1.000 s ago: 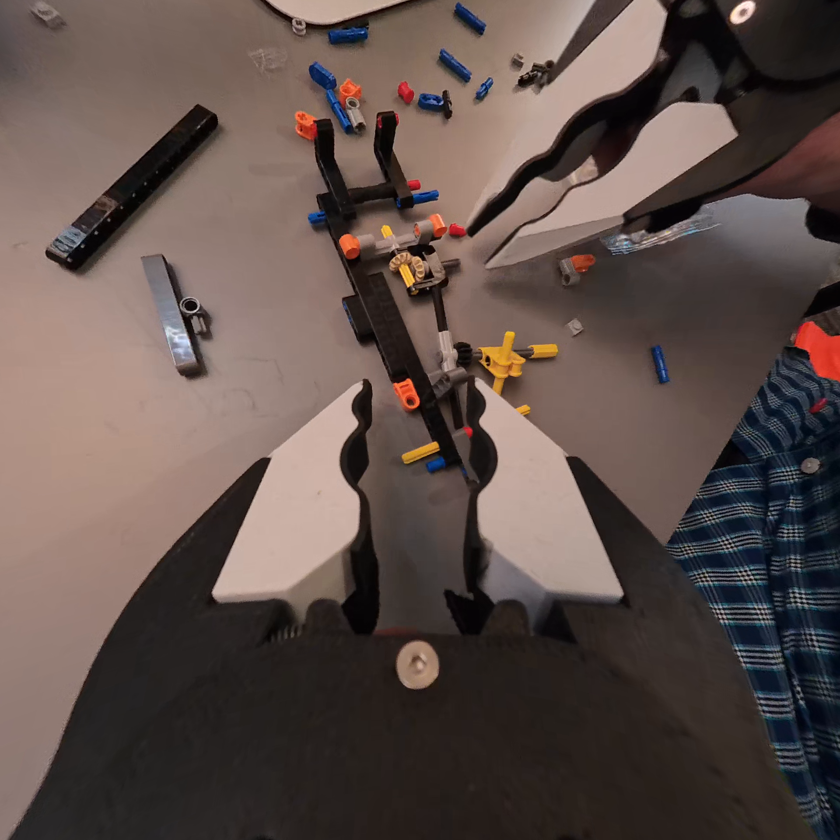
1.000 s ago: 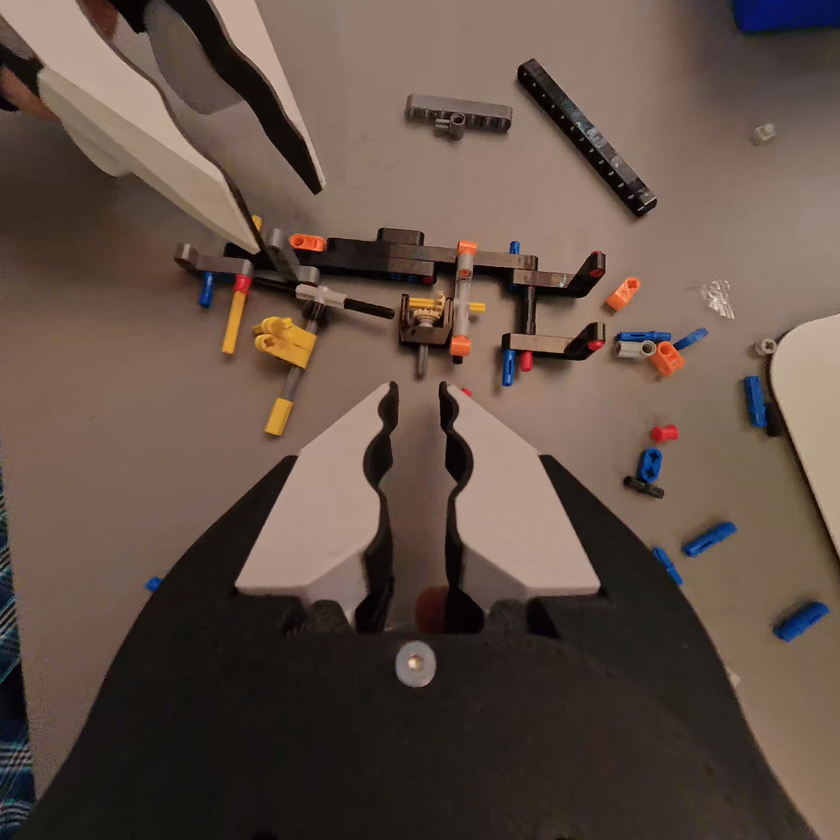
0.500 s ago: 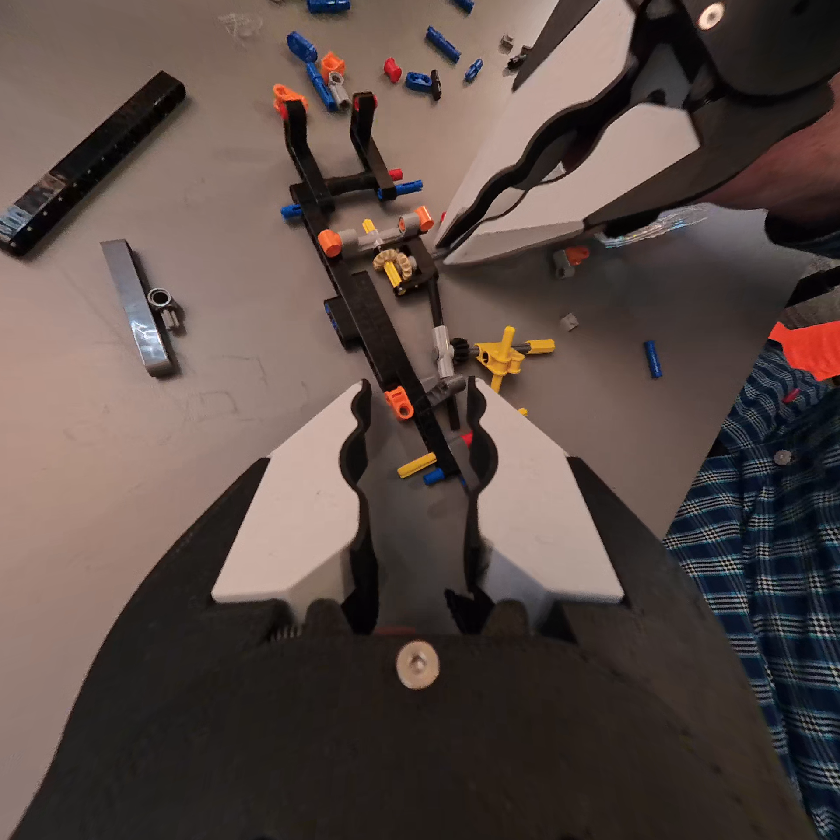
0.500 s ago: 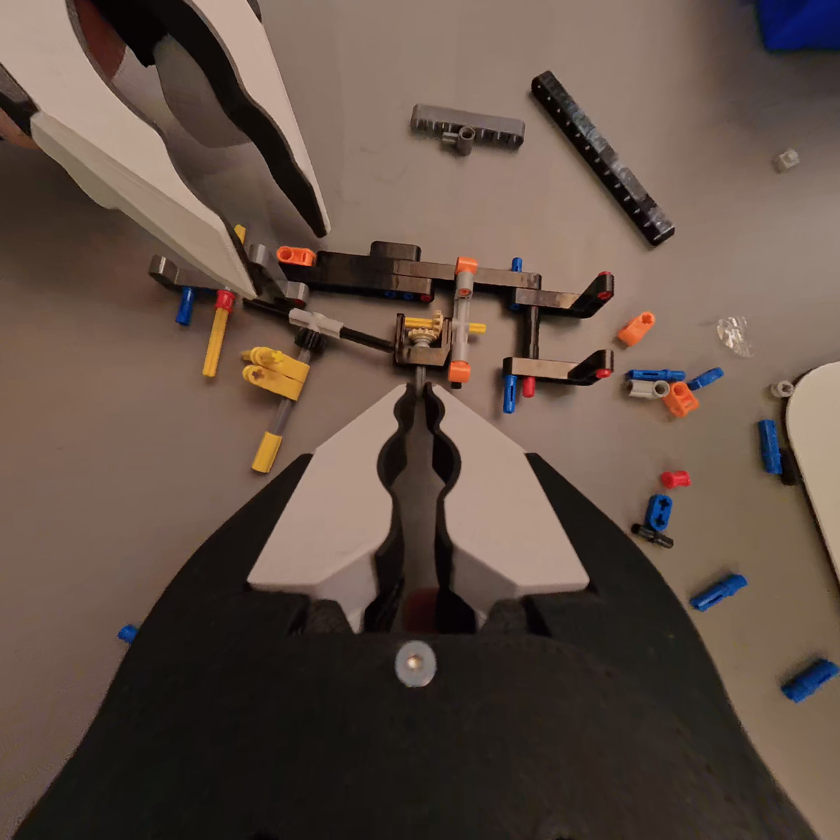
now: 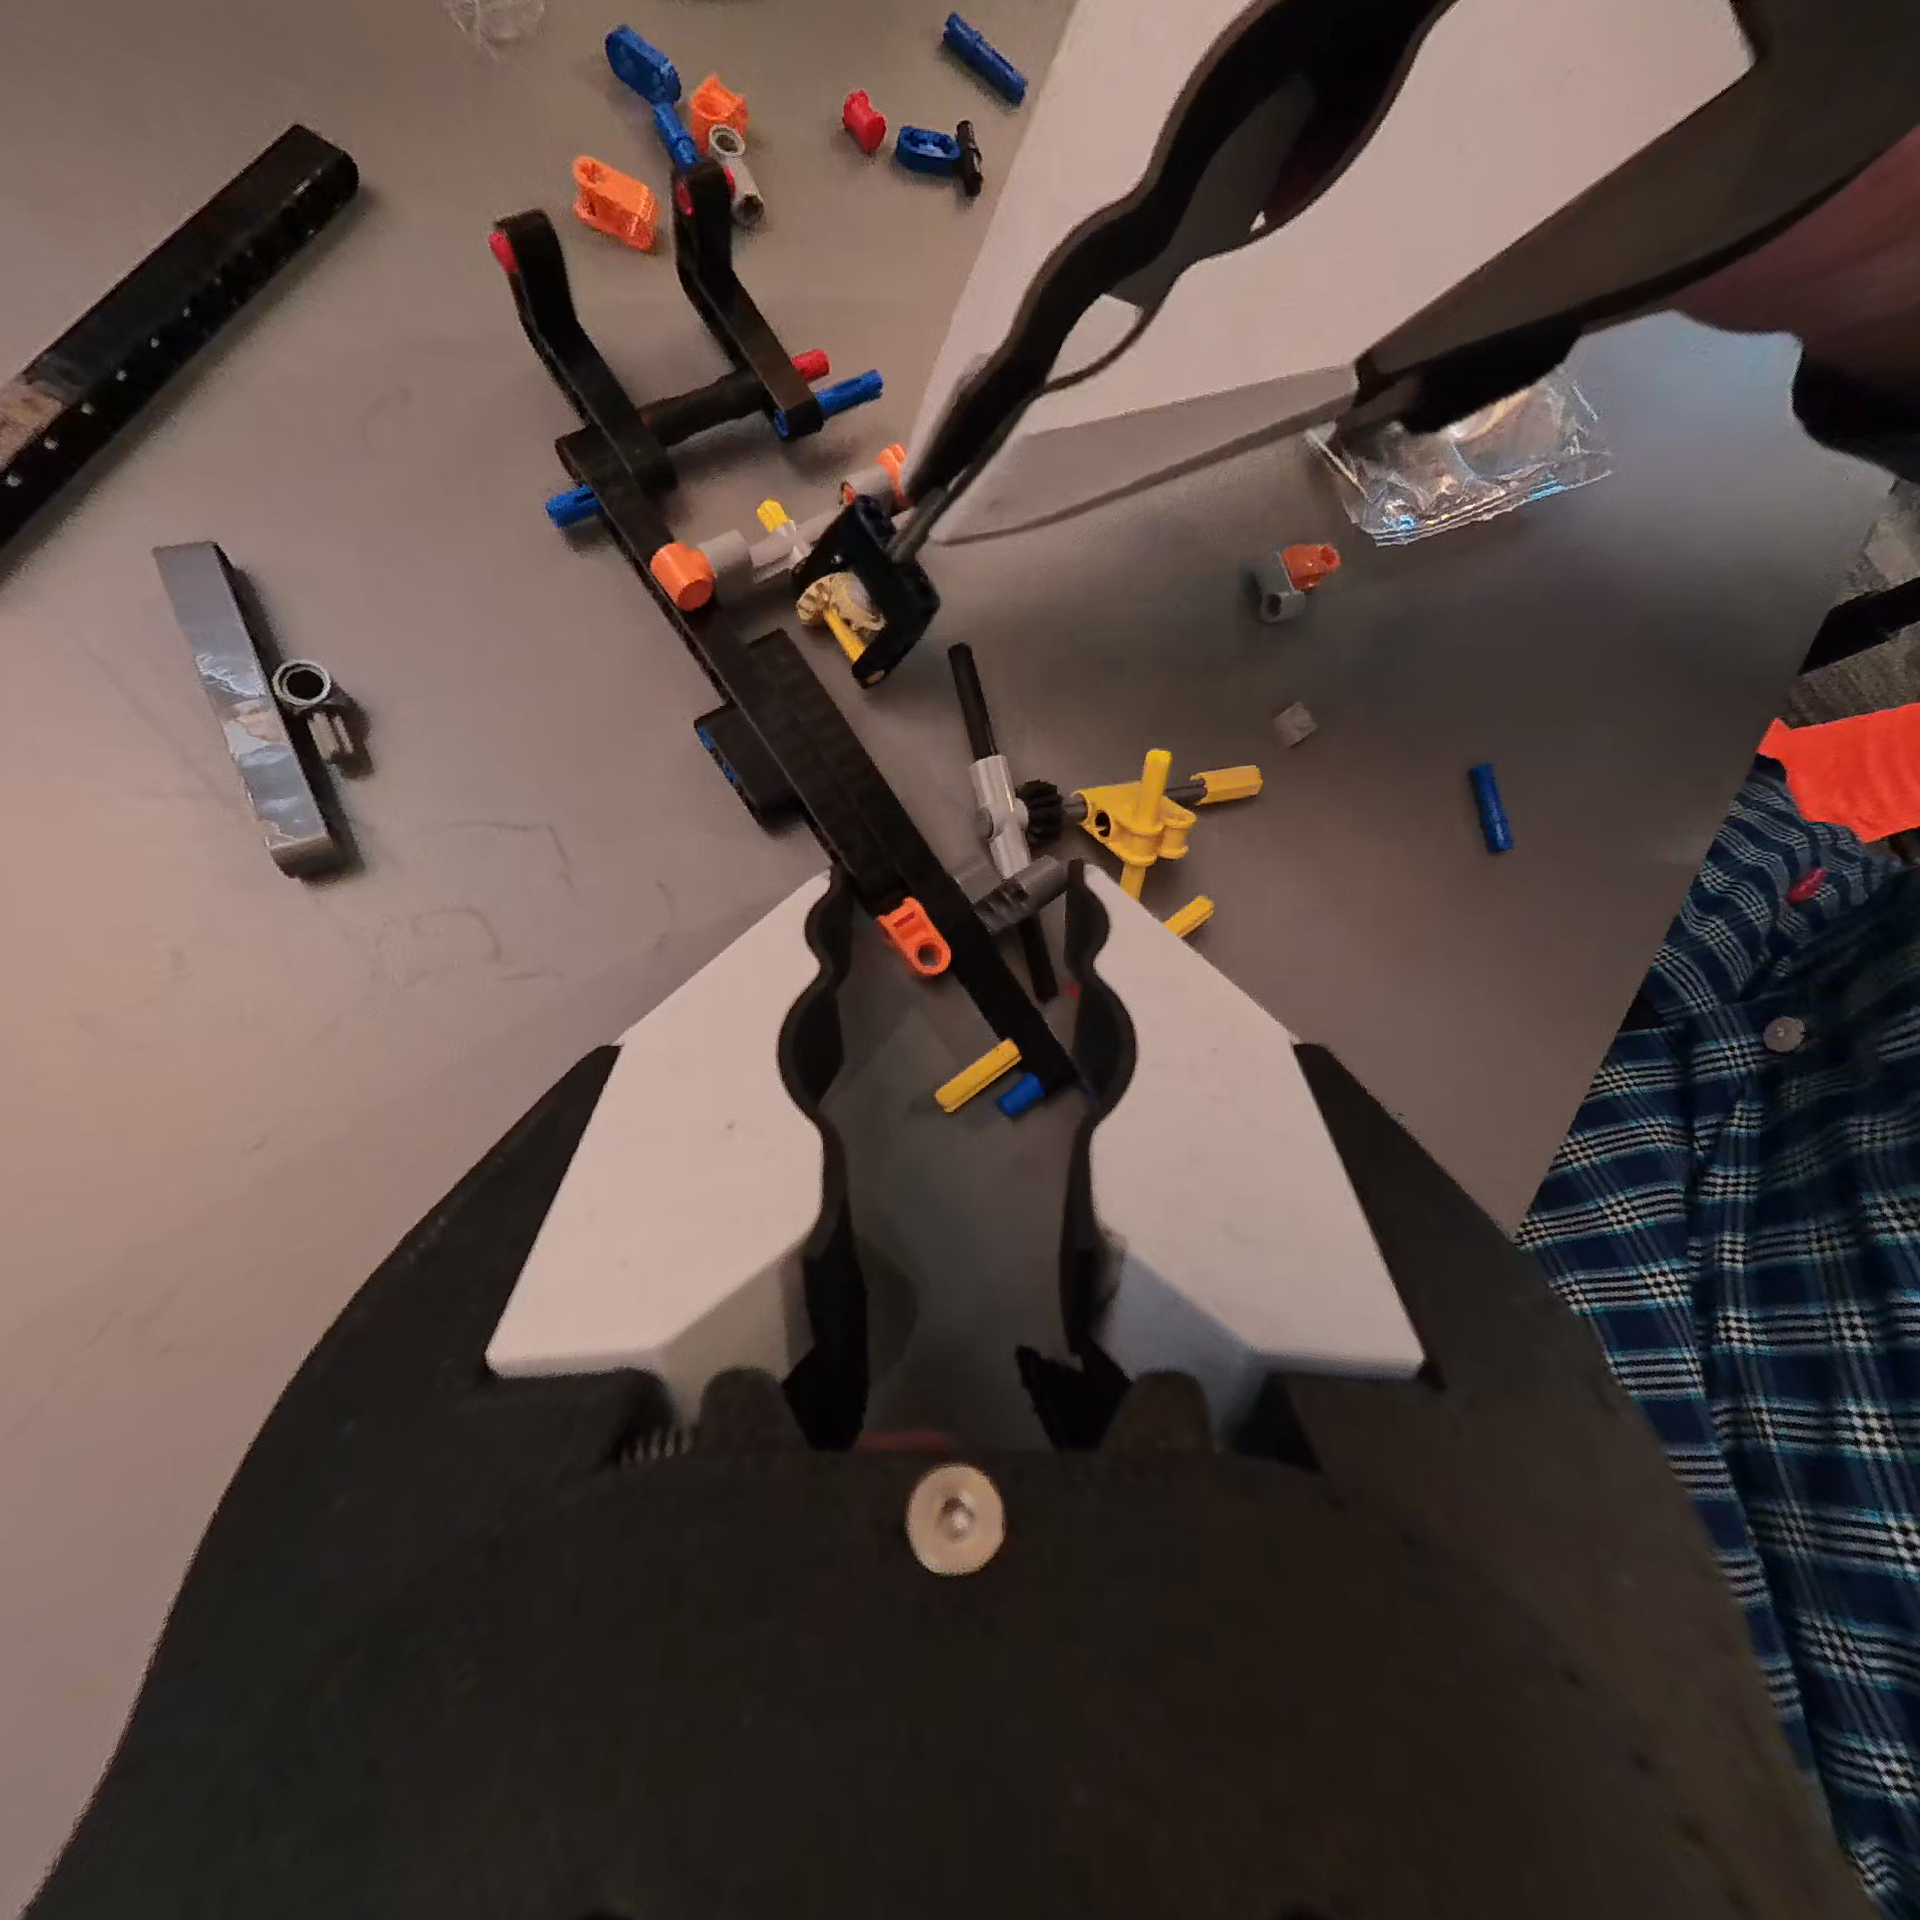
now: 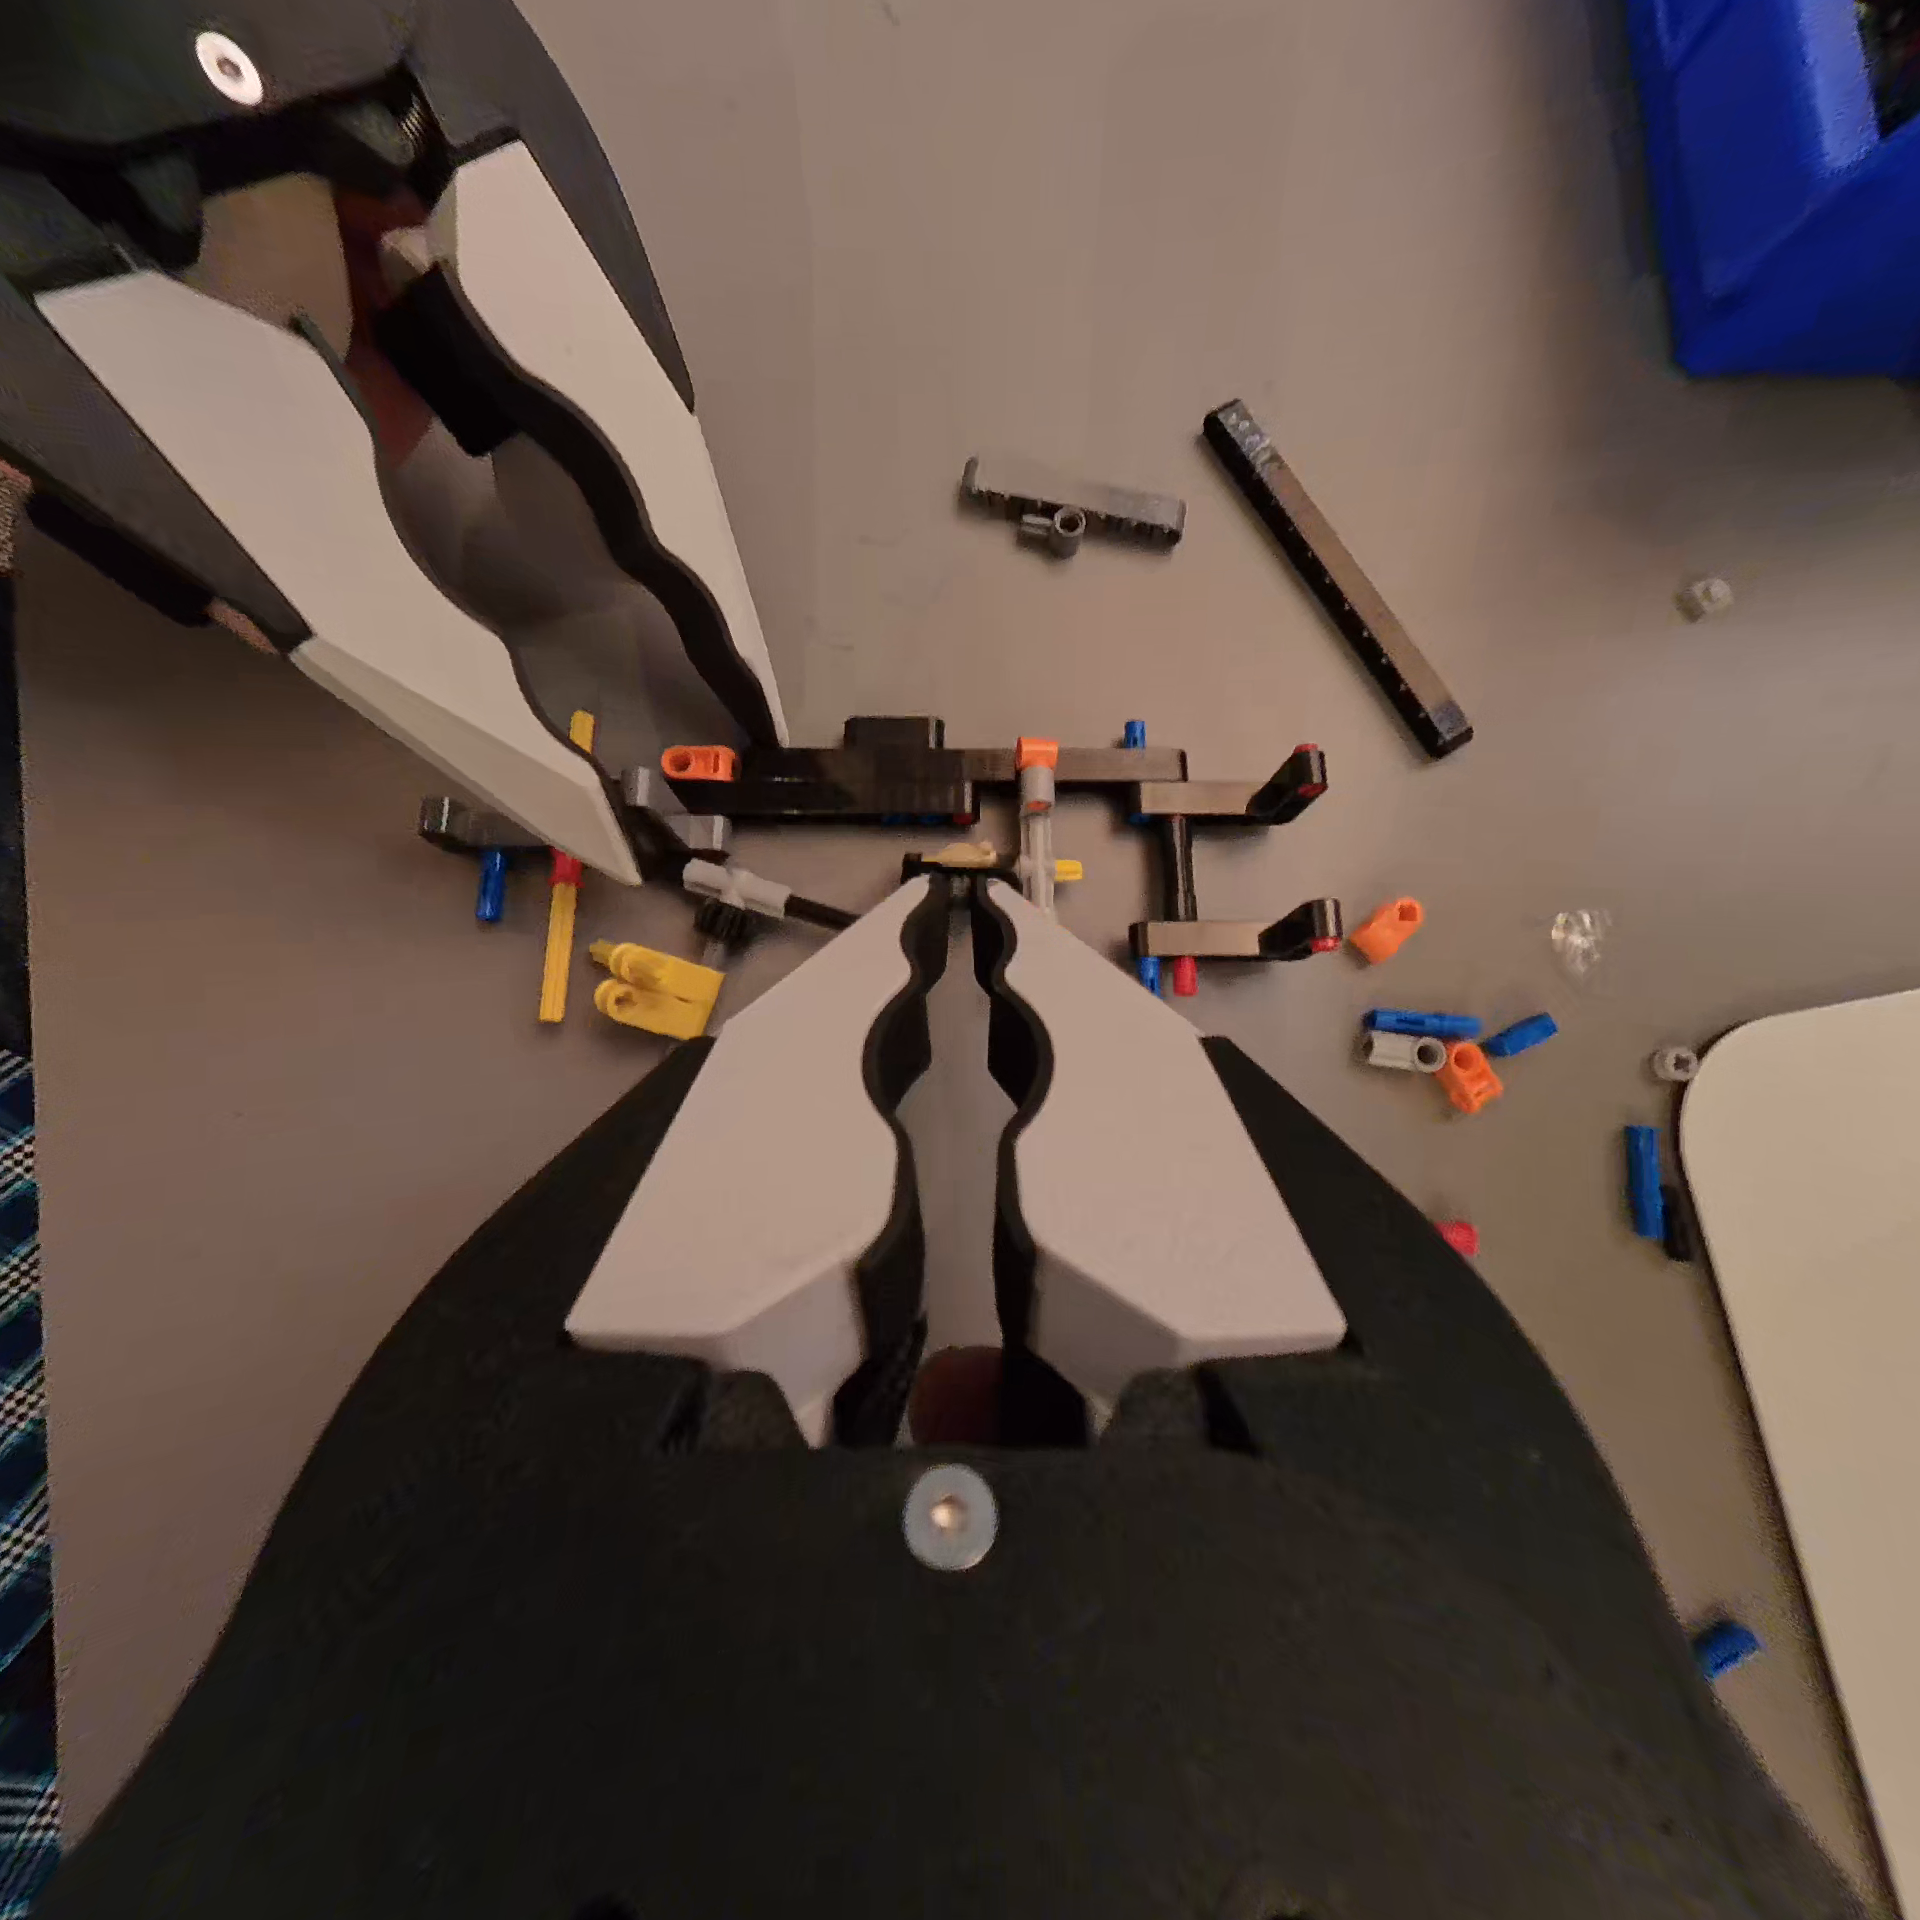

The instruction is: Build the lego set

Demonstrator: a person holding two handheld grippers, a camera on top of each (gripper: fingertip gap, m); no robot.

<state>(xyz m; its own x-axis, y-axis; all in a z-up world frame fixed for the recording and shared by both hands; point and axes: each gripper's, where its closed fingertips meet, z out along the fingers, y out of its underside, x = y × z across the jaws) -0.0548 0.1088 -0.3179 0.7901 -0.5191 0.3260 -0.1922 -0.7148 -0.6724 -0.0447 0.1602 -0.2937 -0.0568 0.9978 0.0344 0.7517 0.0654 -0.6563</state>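
The long black lego frame (image 6: pixel 862 784) lies flat on the grey table (image 6: pixel 1039 260). Beside it, a small black gear block (image 5: pixel 873 592) hangs tilted by its thin axle, pinched in the right gripper (image 6: pixel 958 891). The left gripper (image 5: pixel 951 904) is spread wide over the frame's near end. Loose blue and orange pins lie around.

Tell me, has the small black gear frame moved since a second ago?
Yes. The gear frame is tipped up off the table, away from the black axle it touched earlier.
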